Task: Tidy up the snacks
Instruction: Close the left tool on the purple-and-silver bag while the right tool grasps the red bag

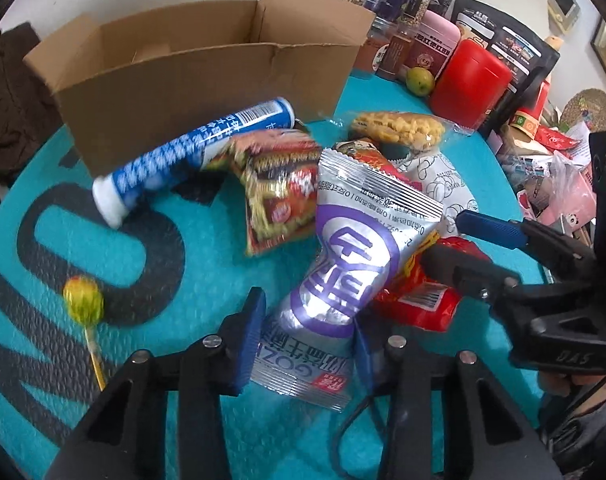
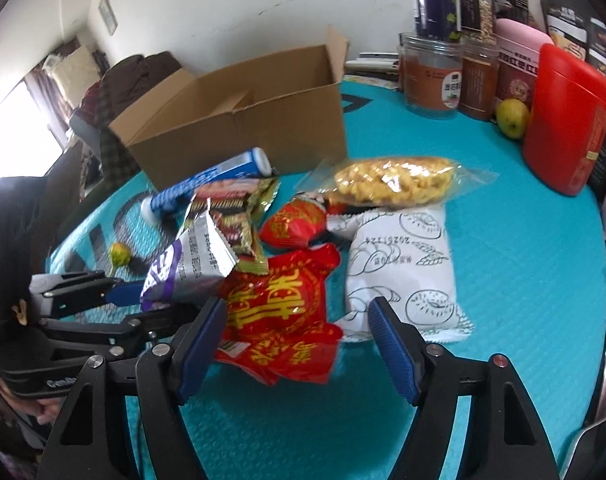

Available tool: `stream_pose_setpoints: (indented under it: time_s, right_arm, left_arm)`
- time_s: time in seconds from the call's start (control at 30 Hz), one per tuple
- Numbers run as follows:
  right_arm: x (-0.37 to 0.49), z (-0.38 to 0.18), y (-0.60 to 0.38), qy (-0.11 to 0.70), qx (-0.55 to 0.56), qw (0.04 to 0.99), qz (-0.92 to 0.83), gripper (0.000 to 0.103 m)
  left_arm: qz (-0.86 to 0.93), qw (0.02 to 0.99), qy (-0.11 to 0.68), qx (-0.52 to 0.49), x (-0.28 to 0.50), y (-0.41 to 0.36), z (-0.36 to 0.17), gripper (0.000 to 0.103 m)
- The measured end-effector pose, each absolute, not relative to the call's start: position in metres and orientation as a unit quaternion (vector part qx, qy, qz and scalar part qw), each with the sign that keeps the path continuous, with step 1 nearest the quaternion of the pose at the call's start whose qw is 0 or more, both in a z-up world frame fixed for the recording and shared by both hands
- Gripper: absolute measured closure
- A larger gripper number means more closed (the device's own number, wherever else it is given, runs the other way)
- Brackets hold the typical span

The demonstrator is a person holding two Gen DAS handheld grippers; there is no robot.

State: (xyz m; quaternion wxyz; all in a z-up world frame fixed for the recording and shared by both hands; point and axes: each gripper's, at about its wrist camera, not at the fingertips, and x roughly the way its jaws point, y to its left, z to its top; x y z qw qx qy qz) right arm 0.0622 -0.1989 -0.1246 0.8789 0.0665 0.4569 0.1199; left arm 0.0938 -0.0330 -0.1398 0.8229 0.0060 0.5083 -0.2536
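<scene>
Two pickups are going at once, by the look of it. The left gripper (image 1: 309, 344) has its blue pads pinched in on the lower end of the crinkly silver-and-purple foil snack pouch (image 1: 355, 256); the pouch looks squeezed at the waist, so I'd call that a grip, jaws narrow. The right gripper (image 2: 299, 340) stands wider, straddling the shiny red packet with gold lettering (image 2: 281, 316). One pad is against the packet's left edge, the other is clear of it, so nothing is held yet.

Everything sits in a heap on the teal foam mat (image 2: 503, 280), with the open brown cardboard box (image 1: 207, 92) just behind the pile and apparently empty.

I'd say this is the grab stage of the sorting. Next the right jaws need to close on the red packet, then both bags get lifted clear of the white printed pouch (image 2: 403, 264) and carried over the box's near wall. Foil is slippery, so grip firmly.
</scene>
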Motion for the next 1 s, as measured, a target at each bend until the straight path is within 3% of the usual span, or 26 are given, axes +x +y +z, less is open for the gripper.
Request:
stream_pose_setpoints:
  time_s: [0.6,1.0]
  right_arm:
    - [0.039,-0.134,-0.179,0.481,0.055,0.866,0.127,0.029]
    - [0.067,-0.139,-0.162,0.486,0.008,0.866,0.12,0.019]
  left_arm:
    - [-0.172,0.832,0.527,-0.021,0.056,0.006,-0.14,0.063]
    - [-0.168,0.842,0.512,0.012,0.068,-0.002,-0.146,0.063]
